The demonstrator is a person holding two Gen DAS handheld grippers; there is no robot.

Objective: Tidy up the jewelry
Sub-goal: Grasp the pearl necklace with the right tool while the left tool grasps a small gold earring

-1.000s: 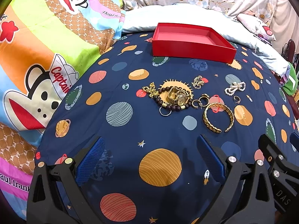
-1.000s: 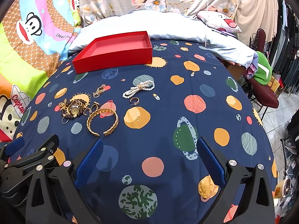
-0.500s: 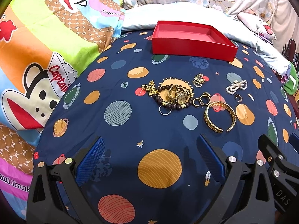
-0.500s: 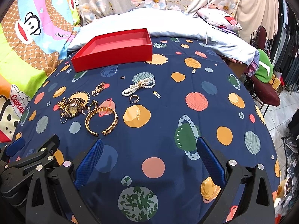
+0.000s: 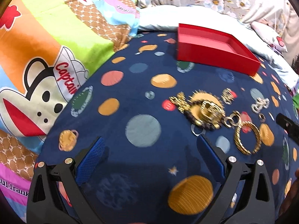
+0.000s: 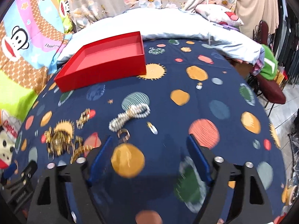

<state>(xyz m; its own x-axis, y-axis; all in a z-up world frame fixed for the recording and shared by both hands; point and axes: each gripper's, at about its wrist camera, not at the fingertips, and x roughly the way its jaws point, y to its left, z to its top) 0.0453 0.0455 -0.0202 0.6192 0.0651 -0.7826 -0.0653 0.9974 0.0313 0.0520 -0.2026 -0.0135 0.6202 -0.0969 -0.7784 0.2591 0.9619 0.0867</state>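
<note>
Two tongs (image 5: pixel 149 149) (image 6: pixel 149 153) above open bedspread (image 6: pixel 214 85) beside jewelry (image 5: pixel 207 112).

Both wrist cameras look steeply down over the planet-print navy bedspread (image 5: pixel 130 85), sharing the shallow red cardboard tray (image 6: pixel 104 74) and the gold jewelry pile (image 5: pixel 207 112).

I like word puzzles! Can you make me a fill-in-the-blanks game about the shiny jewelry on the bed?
1. The open box at the back of the spread is coloured ____.
2. Inside, that box holds ____ so far.
3. The bedspread under the jewelry is dark blue and printed with ____.
4. The string of beads lying behind the right tongs is made of white ____.

Missing words: red; nothing; planets; pearls
</note>
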